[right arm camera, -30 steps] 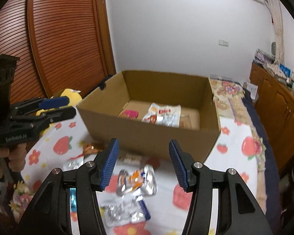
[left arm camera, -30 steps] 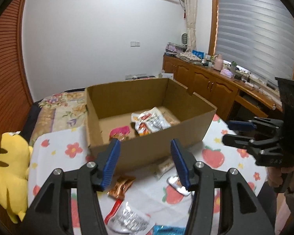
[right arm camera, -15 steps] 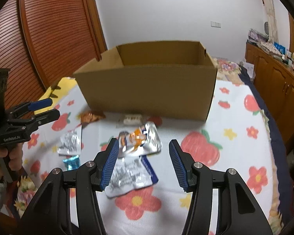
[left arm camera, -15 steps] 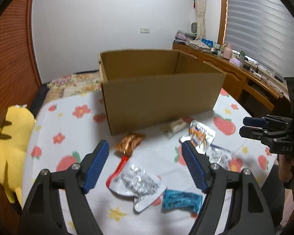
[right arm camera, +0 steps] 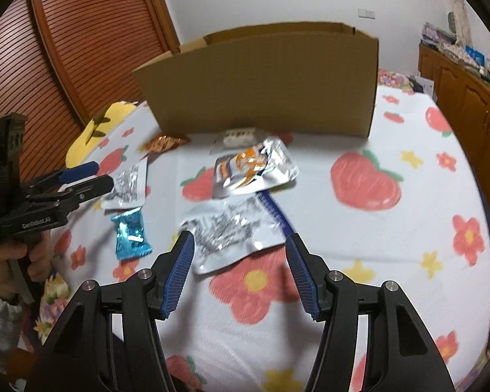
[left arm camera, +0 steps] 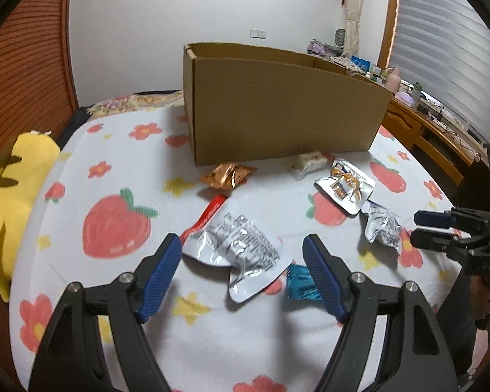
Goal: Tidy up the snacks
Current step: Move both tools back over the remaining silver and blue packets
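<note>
Six snack packets lie on the strawberry-print cloth [left arm camera: 121, 150] before the cardboard box [left arm camera: 277, 111] — untouched. Left gripper [left arm camera: 241, 274] hangs spread above the silver-and-red pouch [left arm camera: 235, 248]; right gripper [right arm camera: 238, 271], jaws widening, straddles the silver-and-blue pouch [right arm camera: 232, 232] — empty.

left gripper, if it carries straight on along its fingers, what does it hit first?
Most likely the crumpled silver foil packet with the red edge, lying between the open left gripper fingers' line on the strawberry-print cloth. Depth is hard to judge.
</note>
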`<state>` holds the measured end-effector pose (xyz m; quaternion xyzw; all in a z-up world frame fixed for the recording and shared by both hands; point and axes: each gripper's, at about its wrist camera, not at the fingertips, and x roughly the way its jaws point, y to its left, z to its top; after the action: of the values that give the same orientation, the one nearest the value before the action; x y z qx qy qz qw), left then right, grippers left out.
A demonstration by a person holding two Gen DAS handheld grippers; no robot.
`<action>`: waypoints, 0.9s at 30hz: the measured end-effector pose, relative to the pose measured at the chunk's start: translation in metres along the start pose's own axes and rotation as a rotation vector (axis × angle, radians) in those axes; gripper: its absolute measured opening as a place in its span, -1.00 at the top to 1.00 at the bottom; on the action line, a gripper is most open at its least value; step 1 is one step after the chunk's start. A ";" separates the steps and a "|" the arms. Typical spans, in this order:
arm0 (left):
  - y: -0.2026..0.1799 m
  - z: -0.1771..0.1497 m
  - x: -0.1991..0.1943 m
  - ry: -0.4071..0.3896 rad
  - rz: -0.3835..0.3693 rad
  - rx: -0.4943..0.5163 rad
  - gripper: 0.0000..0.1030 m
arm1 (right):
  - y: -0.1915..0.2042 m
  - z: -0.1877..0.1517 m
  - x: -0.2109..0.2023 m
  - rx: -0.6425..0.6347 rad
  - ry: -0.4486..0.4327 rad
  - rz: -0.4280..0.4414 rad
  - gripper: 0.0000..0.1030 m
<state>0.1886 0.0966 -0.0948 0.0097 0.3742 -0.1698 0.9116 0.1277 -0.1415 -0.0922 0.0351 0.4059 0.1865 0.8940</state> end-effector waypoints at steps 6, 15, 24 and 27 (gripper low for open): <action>0.007 -0.008 0.008 0.022 0.002 -0.029 -0.49 | 0.003 -0.006 0.009 0.021 0.021 0.028 -0.15; 0.009 -0.012 0.018 0.046 -0.006 -0.033 -0.49 | 0.002 -0.002 0.020 0.058 0.039 0.060 -0.26; 0.009 -0.013 0.022 0.054 -0.016 -0.034 -0.49 | 0.003 0.015 0.030 0.059 0.044 0.039 -0.31; 0.009 -0.013 0.022 0.055 -0.014 -0.031 -0.49 | 0.003 0.021 0.037 0.055 0.051 0.021 -0.31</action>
<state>0.1967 0.1006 -0.1202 -0.0026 0.4016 -0.1699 0.8999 0.1649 -0.1235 -0.1037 0.0593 0.4332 0.1856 0.8800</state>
